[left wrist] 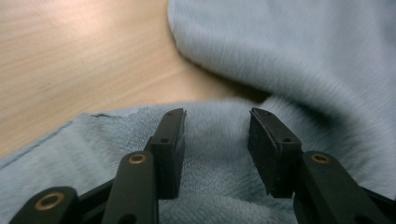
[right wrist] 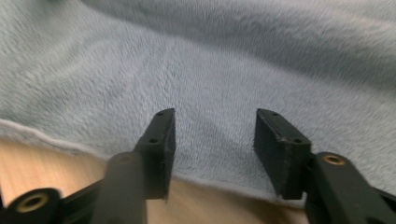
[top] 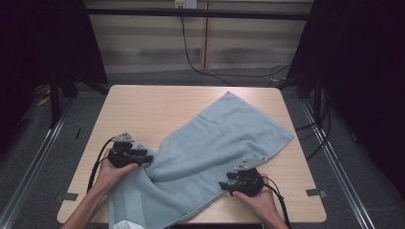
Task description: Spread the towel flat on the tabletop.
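Observation:
A pale blue-grey towel (top: 215, 138) lies slantwise on the wooden table (top: 143, 105), from the far right corner down to the near left, where it hangs over the front edge. My left gripper (top: 147, 157) is at a bunched fold on the towel's left side. In the left gripper view its jaws (left wrist: 217, 114) stand open over the towel (left wrist: 303, 56), whose pile lies between them without being pinched. My right gripper (top: 225, 184) is at the towel's near right edge. Its jaws (right wrist: 215, 114) are open above the hem of the towel (right wrist: 187, 60), with bare table (right wrist: 210, 205) just below.
Bare wood (left wrist: 70, 60) stretches left and behind the towel. Grey tape marks (top: 316, 192) sit at the near corners. Black frame posts (top: 55, 95) flank the table, and cables (top: 229, 74) run on the floor behind it. A small white thing (top: 125, 224) lies on the towel at the front edge.

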Action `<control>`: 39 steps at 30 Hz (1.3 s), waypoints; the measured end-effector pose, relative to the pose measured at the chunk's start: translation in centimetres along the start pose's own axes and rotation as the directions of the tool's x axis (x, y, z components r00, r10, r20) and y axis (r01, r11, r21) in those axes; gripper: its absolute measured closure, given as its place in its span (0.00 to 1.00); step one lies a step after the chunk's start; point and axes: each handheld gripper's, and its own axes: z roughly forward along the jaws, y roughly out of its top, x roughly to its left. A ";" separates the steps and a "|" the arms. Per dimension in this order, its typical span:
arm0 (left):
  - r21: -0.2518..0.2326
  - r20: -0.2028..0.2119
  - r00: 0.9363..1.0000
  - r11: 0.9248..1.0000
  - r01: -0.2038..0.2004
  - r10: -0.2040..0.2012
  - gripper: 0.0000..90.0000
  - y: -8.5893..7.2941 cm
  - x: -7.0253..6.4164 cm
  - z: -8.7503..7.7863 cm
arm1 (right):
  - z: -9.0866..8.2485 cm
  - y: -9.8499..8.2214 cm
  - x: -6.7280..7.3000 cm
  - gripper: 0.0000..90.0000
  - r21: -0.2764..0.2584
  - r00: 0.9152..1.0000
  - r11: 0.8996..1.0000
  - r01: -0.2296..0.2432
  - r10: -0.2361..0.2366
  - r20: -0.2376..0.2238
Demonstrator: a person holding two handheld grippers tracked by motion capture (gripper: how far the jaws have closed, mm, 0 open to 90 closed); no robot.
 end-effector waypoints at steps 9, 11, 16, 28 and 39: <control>0.076 -0.085 0.988 0.990 -0.119 0.125 0.95 -0.3 -1.3 0.0 | 0.2 -0.6 1.1 0.77 0.025 0.991 0.996 0.083 -0.085 0.104; 0.067 -0.061 0.993 0.993 -0.094 0.098 0.96 -0.7 -1.3 -0.5 | -0.2 -0.8 0.4 0.92 0.015 0.992 0.998 0.060 -0.061 0.106; 0.030 0.037 0.999 0.999 -0.033 0.031 0.96 -2.4 -2.2 -2.3 | -1.6 -1.6 -1.3 0.95 0.017 0.993 1.000 -0.003 0.001 0.118; -0.009 0.258 0.966 1.000 -0.001 0.003 0.96 -5.7 -8.5 -4.9 | -4.2 -2.0 -6.4 0.95 -0.041 0.969 0.995 -0.094 0.101 0.226; -0.036 0.250 0.968 0.999 -0.018 0.026 0.71 -2.9 -7.7 -3.9 | -1.8 0.4 -6.7 0.95 -0.047 0.978 0.996 -0.072 0.080 0.192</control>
